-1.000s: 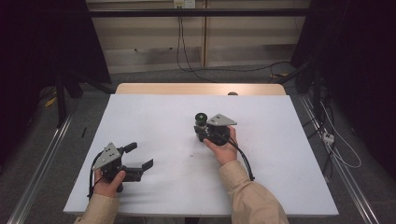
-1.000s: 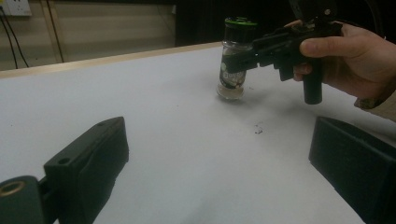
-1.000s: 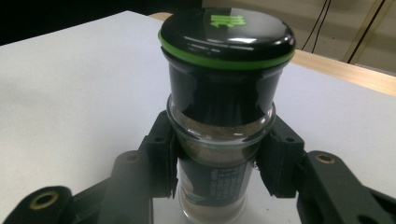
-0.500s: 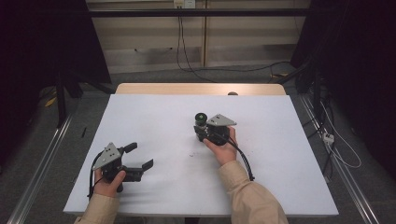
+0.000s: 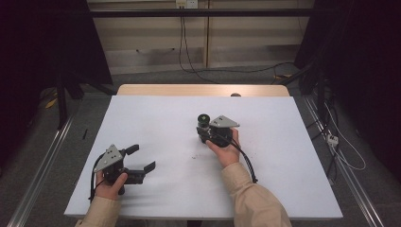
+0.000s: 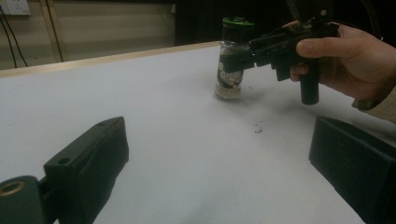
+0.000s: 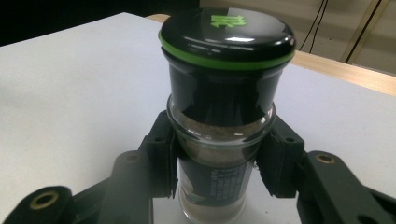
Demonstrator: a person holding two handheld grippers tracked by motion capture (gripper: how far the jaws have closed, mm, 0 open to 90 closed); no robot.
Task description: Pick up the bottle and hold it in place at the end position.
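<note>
Over on the left we've got our left gripper (image 5: 141, 159) low near the table's (image 5: 156, 118) front edge, jaws spread wide around nothing. Mid-table, our right gripper (image 5: 204, 132) is clamped on the upright spice jar (image 5: 204, 120), which stands on the white top.

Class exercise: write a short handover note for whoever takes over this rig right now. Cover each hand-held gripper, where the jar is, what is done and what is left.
Right hand-held gripper: shut on the spice jar, jaws clamped on its glass body below the black, green-ringed cap.
Left hand-held gripper: open, holding nothing, near the table's front left.
Jar: upright, base on or just above the white table, mid-table.
Done: jar gripped.
Left: probably lifting or moving it, or working the cap with the free gripper. A few dark specks lie nearby.
</note>
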